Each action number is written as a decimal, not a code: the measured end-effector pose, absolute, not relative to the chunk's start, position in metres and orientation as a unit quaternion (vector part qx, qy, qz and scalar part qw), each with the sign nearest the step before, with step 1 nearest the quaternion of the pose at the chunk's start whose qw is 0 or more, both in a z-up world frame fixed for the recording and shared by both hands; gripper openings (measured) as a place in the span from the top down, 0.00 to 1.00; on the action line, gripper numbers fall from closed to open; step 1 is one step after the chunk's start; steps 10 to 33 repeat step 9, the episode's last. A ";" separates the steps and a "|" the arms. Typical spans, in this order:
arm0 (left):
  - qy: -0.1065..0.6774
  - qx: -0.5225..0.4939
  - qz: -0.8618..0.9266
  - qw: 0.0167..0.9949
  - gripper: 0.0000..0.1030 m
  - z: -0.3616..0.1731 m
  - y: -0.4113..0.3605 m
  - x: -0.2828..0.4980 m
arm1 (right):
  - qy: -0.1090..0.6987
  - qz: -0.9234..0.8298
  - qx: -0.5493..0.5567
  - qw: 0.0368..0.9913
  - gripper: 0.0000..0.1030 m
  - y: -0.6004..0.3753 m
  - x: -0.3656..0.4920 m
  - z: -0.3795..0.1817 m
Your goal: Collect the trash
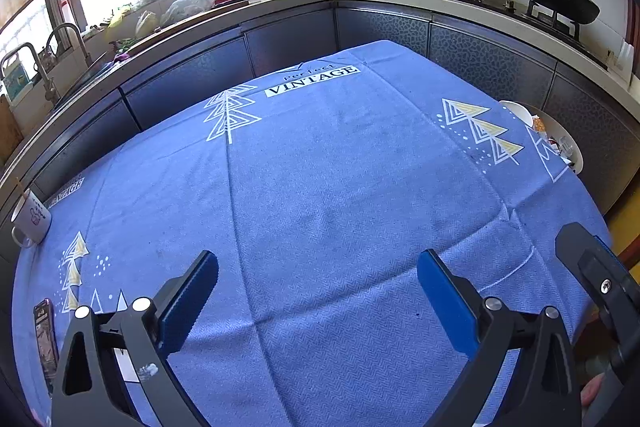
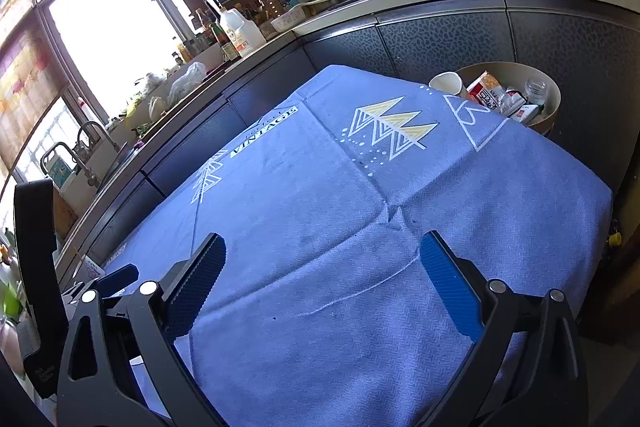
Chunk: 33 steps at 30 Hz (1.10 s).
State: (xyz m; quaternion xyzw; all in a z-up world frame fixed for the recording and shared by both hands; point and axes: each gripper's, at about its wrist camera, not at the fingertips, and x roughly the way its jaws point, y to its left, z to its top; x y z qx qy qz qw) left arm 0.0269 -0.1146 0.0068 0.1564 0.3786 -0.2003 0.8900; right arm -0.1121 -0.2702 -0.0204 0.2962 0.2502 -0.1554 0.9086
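Both the left gripper (image 1: 318,269) and right gripper (image 2: 323,247) hover wide open and empty over a blue tablecloth (image 2: 360,227); wrappers fill the bin (image 2: 554,103) past its far corner

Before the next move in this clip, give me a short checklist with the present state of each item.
1. left gripper empty, fingers apart: ok.
2. right gripper empty, fingers apart: ok.
3. Trash bin beyond the table's far right corner holds a paper cup, a snack packet and a clear bottle: ok.
4. Loose trash on the blue tablecloth: none visible in either view: ok.
5. Non-trash items left alone: white mug and phone sit at the table's left edge: ok.
6. Anything below the table edge or behind the grippers: cannot tell.
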 end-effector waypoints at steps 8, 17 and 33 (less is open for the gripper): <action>0.398 0.144 -0.188 0.886 0.04 0.004 -0.109 0.033 | 0.254 -0.158 0.301 0.905 0.06 -0.269 -0.111 -0.023; 0.399 0.143 -0.188 0.886 0.04 0.003 -0.108 0.033 | 0.254 -0.158 0.301 0.905 0.06 -0.269 -0.111 -0.023; 0.399 0.143 -0.188 0.886 0.04 0.003 -0.108 0.033 | 0.254 -0.158 0.301 0.905 0.06 -0.269 -0.111 -0.023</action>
